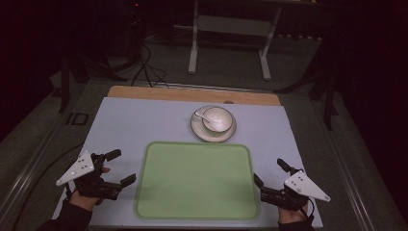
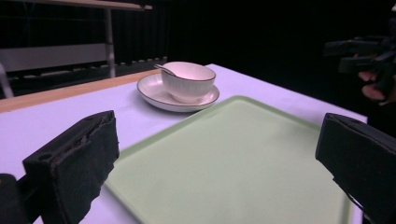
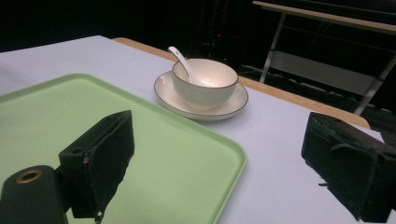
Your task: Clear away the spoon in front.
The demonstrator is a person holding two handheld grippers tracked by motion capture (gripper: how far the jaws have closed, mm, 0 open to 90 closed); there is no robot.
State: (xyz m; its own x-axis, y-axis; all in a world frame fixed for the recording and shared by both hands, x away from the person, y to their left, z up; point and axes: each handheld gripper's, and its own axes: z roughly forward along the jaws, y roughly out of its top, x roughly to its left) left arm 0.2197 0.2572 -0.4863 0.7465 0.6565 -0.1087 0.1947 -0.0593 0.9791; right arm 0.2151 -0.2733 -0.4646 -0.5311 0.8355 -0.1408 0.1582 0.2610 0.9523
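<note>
A light green tray [image 1: 195,180] [image 2: 243,158] [image 3: 56,116] lies bare at the table's front centre. Behind it a white bowl [image 1: 218,119] [image 2: 189,80] [image 3: 205,81] stands on a white saucer [image 1: 199,131] [image 2: 152,91] [image 3: 163,91], with a white spoon [image 1: 201,114] [image 3: 180,58] resting inside it. My left gripper [image 1: 120,167] [image 2: 215,163] is open, held just left of the tray with nothing between its jaws. My right gripper [image 1: 270,173] [image 3: 217,158] is open too, at the tray's right edge, holding nothing.
A pale cloth [image 1: 130,120] covers the table, with a wooden strip [image 1: 192,95] along the far edge. Beyond it a metal table frame [image 1: 231,38] stands on the dark floor with cables [image 1: 144,67]. The other gripper [image 2: 369,60] and hand show far right in the left gripper view.
</note>
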